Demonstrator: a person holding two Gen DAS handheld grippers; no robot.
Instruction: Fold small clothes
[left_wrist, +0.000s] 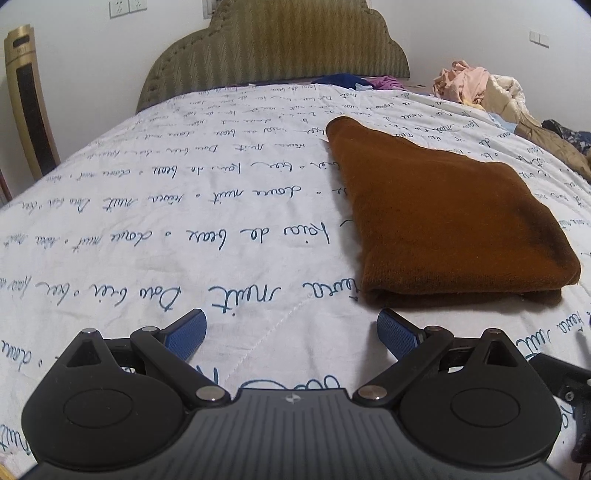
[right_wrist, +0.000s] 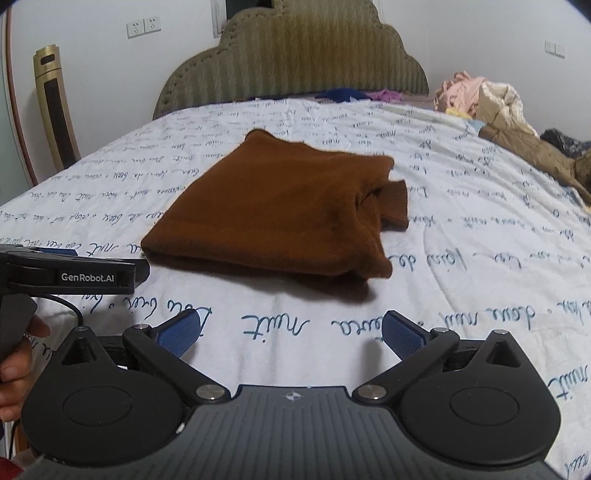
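Observation:
A brown knitted garment (left_wrist: 439, 218) lies folded into a thick rectangle on the white quilt with blue script (left_wrist: 184, 221). In the right wrist view the garment (right_wrist: 280, 210) lies ahead, with a ribbed cuff sticking out at its right side (right_wrist: 397, 203). My left gripper (left_wrist: 291, 332) is open and empty, just short of the garment's near left corner. My right gripper (right_wrist: 291, 332) is open and empty, a little in front of the garment's near edge. The left gripper's body (right_wrist: 70, 275) shows at the left of the right wrist view, next to the garment's left corner.
A pile of loose clothes (right_wrist: 491, 99) lies at the far right of the bed, with more brown and dark fabric (right_wrist: 546, 151) along the right edge. Blue and purple clothes (right_wrist: 354, 94) lie by the green headboard (right_wrist: 295, 55). A gold tower unit (right_wrist: 55, 107) stands left.

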